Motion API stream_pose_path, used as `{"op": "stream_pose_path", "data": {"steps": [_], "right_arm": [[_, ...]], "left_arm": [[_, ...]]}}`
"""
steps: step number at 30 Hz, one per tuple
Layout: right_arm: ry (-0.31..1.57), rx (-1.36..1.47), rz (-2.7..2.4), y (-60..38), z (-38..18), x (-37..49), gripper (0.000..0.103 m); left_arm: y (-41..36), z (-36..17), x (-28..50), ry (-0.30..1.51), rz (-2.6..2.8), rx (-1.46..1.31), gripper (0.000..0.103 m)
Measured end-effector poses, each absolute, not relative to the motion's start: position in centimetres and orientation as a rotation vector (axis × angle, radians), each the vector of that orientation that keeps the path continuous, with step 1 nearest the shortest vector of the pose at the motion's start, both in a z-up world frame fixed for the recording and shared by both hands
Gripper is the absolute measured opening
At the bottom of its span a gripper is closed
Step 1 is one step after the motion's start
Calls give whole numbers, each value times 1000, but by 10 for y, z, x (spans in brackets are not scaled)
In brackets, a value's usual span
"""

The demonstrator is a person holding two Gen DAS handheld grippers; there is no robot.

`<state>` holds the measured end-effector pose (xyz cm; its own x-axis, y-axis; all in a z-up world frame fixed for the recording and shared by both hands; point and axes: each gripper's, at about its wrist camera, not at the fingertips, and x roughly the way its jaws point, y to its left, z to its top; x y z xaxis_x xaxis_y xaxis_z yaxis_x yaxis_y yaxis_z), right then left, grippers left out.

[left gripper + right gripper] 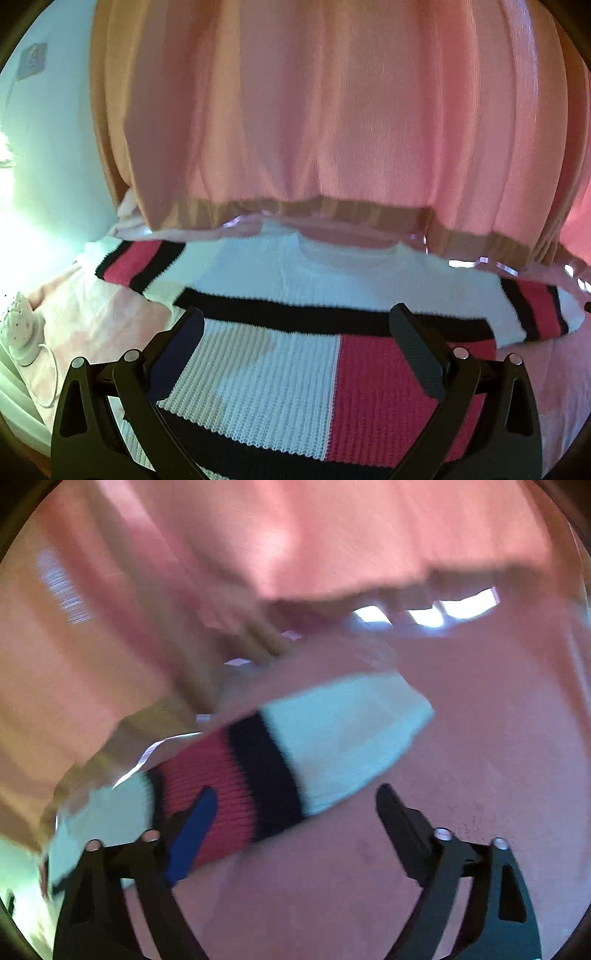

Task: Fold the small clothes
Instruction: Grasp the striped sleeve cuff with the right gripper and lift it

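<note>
**Sweater flat on the bed, both grippers spread above it**

While I look along my left gripper [297, 321], its jaws stand wide apart with nothing pressed between them, hanging over the body of the knitted sweater [280, 380]. That sweater lies spread flat on the pink bedcover [92, 321], neckline toward the pink curtain [332, 110], with white, red and black blocks and a striped sleeve running out to each side. At the far left edge of that view a small white spotted object [18, 325] sits with a cord trailing from it.

Moving right, my right gripper [295, 805] is also spread wide and grips nothing. Its view is badly smeared. One striped sleeve [266, 764] lies slantwise on the bedcover, white cuff pointing up and right; my blue-padded left finger [192, 834] shows over the red band, though I cannot tell whether it touches the knit. My other finger [402, 830] stands clear of the sleeve, over bare bedcover.
</note>
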<state>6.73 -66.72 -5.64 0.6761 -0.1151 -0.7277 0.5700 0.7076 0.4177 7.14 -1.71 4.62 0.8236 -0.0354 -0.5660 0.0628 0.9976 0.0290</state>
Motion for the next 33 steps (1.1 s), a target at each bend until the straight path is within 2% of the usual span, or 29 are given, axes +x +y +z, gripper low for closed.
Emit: {"op": "stream_pose_path", "data": {"steps": [3,8,9,10,14,16,21,24,26,30,32,33], "right_arm": [[708,803,-446,-696,-87,69,75],[670,841,-419,-717,-107,87,48],[669,839,-413,-718,-108,90,24],[665,863,-376,-720,-110,93,6],[568,825,-298,-700,-74,98,6],[510,745,-180,-665,-31,112,6],[410,591,251,-509,74,168,6],[414,540,427,-413,93,203,8],[462,477,524,-341,85,230,14],[521,318,550,-267,74,232,17],[502,259,518,-270,78,217,30],[497,211,466,-281,78,201,42]], "left_arm": [[-15,43,80,601,-29,51,98],[-8,36,94,637,-3,38,98],[-7,36,95,644,-5,28,98],[-5,36,96,648,-5,17,98],[3,39,101,650,15,-17,98],[9,42,101,646,17,-39,98],[29,50,103,646,16,-105,98],[43,56,103,639,20,-141,98],[55,57,105,639,10,-166,98],[69,50,114,679,13,-164,98],[75,48,119,698,4,-179,98],[76,47,121,699,-3,-180,98]]}}
